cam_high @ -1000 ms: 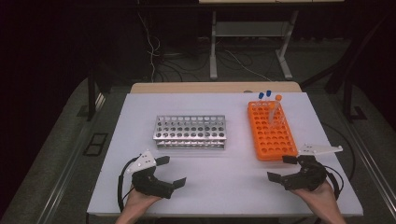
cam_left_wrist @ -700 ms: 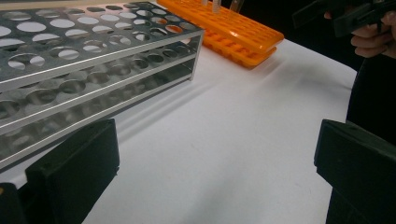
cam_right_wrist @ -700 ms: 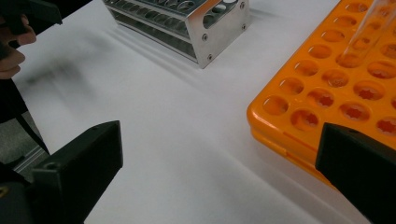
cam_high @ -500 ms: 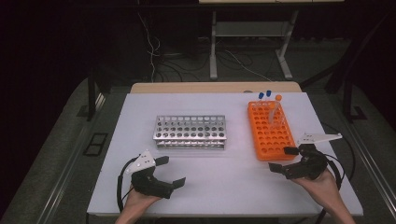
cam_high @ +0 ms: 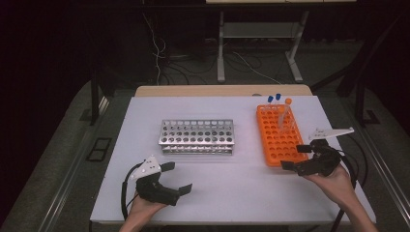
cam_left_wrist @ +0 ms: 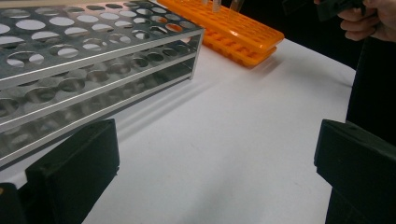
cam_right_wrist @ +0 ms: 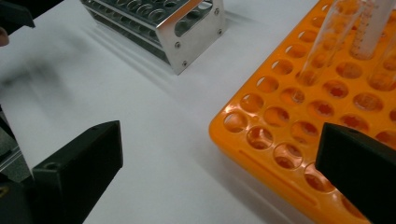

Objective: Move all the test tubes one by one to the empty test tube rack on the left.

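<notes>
Jaws spread and empty, the right gripper (cam_high: 300, 155) hovers at the near corner of the orange tube rack (cam_high: 279, 137), whose capped tubes (cam_high: 282, 113) stand at the far end. The left gripper (cam_high: 173, 177), also spread, rests near the metal rack (cam_high: 197, 137). A clean pick likely means reaching over the empty holes and squaring up on one tube.

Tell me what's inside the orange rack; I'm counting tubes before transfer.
The orange rack holds capped tubes at its far end; three caps show. Remaining holes look empty. Tube bottoms are hidden inside the rack.
</notes>
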{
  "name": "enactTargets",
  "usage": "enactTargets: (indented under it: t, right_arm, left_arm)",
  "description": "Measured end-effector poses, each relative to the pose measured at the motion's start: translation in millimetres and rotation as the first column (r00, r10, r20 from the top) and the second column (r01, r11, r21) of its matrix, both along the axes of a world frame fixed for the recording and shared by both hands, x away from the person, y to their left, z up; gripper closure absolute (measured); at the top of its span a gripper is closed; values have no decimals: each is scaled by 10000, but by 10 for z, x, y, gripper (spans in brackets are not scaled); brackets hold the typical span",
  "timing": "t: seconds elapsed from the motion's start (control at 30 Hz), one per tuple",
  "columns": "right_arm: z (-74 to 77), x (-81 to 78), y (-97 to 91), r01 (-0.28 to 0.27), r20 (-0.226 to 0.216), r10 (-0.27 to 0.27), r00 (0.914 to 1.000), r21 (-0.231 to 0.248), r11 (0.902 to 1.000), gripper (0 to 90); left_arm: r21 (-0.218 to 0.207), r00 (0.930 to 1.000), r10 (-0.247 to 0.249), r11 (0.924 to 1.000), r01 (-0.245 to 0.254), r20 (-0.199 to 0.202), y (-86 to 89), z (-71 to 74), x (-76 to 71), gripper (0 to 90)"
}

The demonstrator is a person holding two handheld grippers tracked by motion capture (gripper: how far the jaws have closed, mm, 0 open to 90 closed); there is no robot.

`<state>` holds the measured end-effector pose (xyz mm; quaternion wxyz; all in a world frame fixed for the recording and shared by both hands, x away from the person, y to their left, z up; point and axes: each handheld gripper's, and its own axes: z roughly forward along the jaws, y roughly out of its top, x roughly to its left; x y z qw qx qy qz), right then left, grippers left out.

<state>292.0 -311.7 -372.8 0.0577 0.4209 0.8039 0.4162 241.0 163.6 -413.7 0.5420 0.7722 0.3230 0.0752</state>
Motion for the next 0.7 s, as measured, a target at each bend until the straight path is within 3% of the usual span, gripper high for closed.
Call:
enactTargets:
  t: [0.4, 0.7]
  right_arm:
    - [26, 322, -6, 145, -93, -148, 9998, -349, 9993, 3]
    - [-123, 539, 48, 169, -228, -186, 9996, -752, 9970, 3]
  left_arm:
    - [-4, 10000, 28, 10000, -28, 11, 8, -1, 2, 0]
    - [5, 10000, 22, 10000, -22, 18, 11, 1, 2, 0]
